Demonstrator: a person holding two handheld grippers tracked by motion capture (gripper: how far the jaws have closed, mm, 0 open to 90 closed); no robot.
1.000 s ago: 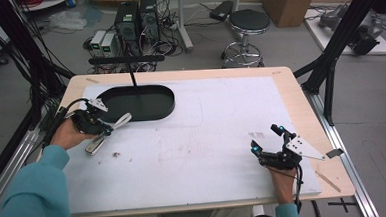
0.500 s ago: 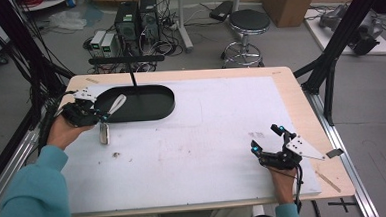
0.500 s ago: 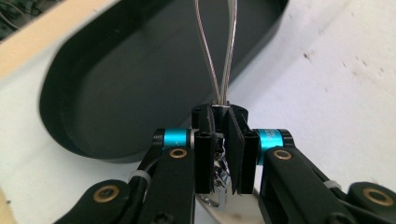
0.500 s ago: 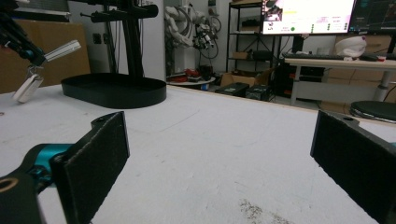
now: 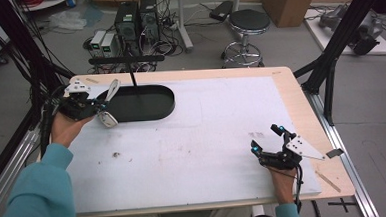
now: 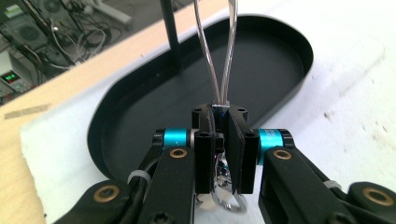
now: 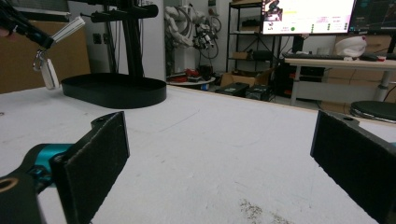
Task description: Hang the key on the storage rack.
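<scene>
Both jaws of the left gripper (image 6: 223, 140) pinch metal tongs (image 5: 108, 104) above the black oval tray (image 5: 153, 110) rim; the slick metal could slip. Right gripper (image 5: 270, 145) rests wide open, empty.

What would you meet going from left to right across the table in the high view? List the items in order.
left gripper → black tray → right gripper → small black card

Teal sleeve (image 5: 33, 197); left gripper (image 6: 224, 116) has 2 black jaws, cyan collars, brass screws; right gripper (image 5: 267, 139) carries a grey plate.
</scene>
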